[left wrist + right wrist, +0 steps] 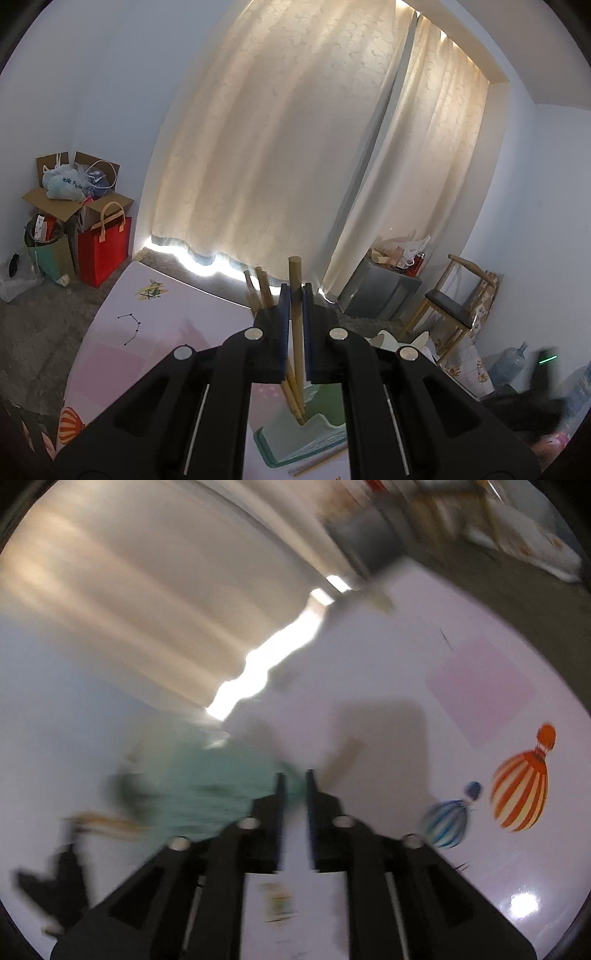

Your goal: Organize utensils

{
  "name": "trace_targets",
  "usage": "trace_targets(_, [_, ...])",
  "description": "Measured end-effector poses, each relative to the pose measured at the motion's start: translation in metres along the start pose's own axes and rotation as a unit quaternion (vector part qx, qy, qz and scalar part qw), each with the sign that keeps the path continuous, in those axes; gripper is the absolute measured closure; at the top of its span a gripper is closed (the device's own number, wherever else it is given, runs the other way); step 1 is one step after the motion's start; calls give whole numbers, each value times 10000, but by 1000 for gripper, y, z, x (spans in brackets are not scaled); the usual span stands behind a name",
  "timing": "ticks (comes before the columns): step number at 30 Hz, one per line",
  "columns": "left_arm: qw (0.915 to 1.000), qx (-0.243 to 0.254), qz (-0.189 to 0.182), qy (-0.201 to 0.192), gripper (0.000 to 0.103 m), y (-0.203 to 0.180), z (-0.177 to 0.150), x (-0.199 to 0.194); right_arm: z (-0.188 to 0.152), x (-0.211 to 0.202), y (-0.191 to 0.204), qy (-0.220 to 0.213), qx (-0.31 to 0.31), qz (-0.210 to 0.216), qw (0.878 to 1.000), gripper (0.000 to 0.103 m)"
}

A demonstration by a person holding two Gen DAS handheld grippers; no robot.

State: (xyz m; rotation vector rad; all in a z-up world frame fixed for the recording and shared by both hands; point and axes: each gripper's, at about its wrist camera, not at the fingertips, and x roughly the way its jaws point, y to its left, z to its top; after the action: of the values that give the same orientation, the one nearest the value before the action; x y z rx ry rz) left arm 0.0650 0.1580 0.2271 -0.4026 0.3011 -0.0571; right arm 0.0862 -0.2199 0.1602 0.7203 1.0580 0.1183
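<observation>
A wooden stick is pinched upright in the left claw, its lower end in the green holder directly below. The right claw, slightly parted, holds nothing; the holder lies blurred to its left.

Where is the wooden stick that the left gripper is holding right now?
In the left wrist view, the wooden stick stands nearly upright at centre, clamped in the left gripper, its lower end in the green holder with the other sticks.
</observation>
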Motion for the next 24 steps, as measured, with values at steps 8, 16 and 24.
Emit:
trace_targets(8, [9995,252,-31,-201,98,-8,4,-3,29,81,9,754,-225,-1291,9885,68])
trace_targets(16, [9990,298,-33,-326,98,-7,8,-5,27,117,55,966,-857,-2779,9519,57])
trace_targets(24, [9997,3,3,-234,98,3,7,0,-1,105,64,507,-850,-2615,9601,96])
